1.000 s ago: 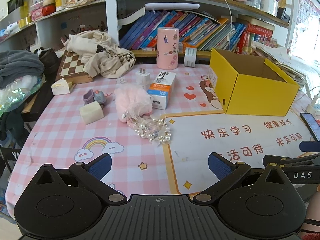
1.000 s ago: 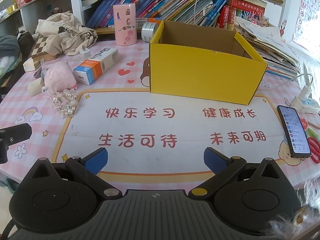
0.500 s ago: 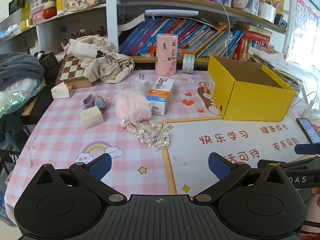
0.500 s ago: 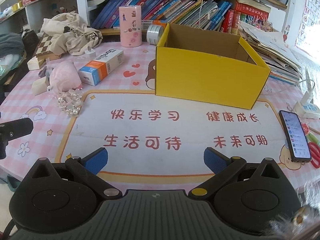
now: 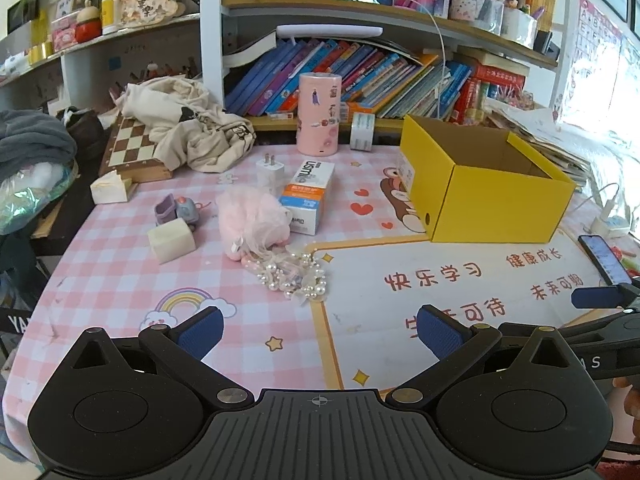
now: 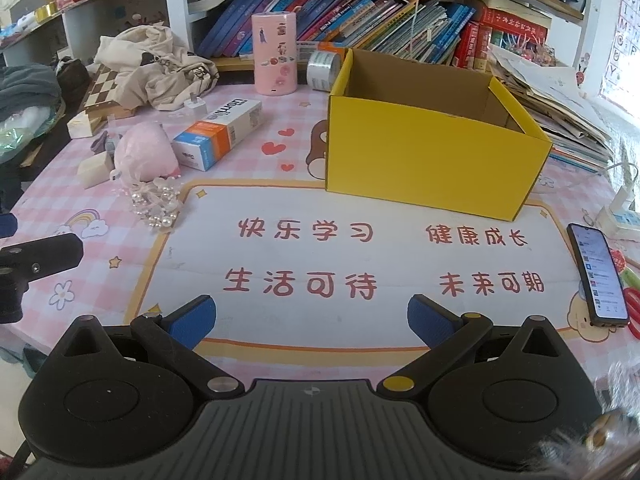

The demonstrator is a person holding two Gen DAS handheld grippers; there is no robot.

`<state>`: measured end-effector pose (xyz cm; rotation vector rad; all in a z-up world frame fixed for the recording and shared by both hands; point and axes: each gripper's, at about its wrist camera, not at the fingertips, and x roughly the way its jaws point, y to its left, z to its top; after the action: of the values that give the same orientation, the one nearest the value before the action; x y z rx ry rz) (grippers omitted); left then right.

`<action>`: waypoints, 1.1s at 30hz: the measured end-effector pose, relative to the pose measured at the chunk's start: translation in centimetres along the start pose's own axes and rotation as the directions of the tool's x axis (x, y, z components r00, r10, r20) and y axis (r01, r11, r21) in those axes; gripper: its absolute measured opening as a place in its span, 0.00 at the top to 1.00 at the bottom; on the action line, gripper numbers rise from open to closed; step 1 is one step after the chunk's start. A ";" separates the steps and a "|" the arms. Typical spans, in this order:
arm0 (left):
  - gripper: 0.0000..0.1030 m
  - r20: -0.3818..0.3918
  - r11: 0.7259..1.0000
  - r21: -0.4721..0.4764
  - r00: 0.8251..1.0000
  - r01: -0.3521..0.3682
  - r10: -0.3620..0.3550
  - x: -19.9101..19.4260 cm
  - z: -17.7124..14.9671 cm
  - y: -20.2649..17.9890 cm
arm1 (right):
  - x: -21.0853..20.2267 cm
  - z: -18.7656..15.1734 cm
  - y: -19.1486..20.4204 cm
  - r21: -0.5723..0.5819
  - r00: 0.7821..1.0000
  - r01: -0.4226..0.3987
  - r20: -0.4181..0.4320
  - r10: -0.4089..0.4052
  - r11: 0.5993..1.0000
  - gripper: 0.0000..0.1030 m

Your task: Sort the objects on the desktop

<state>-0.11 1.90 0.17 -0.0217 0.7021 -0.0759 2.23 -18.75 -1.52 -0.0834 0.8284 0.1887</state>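
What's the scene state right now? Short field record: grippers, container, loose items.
left gripper: open, empty, above the mat
right gripper: open, empty, above the mat
yellow box: open top, upright, nothing seen inside
loose items left of box: medicine carton, pink pouf, pearl bundle, white charger, foam block
phone: flat at the table's right edge
sorting: not started

A yellow box [image 6: 432, 156] is standing open, seemingly empty; left of it an orange-and-white carton [image 6: 218, 134], pink pouf [image 5: 254, 220] and pearl trinket [image 5: 294, 278] are lying together.
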 end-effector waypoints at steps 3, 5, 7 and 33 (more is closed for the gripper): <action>0.00 -0.003 1.000 -0.001 1.000 -0.003 0.003 0.1 0.0 0.1 | 0.0 0.1 0.1 -0.006 1.000 -0.010 0.001 0.010 1.000 0.00; 0.00 -0.006 1.000 -0.001 1.000 -0.005 0.005 0.2 0.0 0.2 | 0.0 0.2 0.3 -0.013 1.000 -0.016 0.000 0.016 1.000 0.00; 0.00 -0.010 1.000 -0.001 1.000 -0.006 0.006 0.3 0.1 0.3 | 0.1 0.3 0.4 -0.020 1.000 -0.018 0.000 0.018 1.000 0.00; 0.00 -0.045 0.998 -0.066 0.999 -0.020 0.017 2.8 0.9 1.3 | 3.5 3.5 1.7 -0.119 0.995 -0.095 -0.045 0.091 0.988 0.00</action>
<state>2.67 3.00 -1.00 -0.0775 0.7489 -0.0357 6.71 -16.06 -1.78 -0.1625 0.8605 0.3260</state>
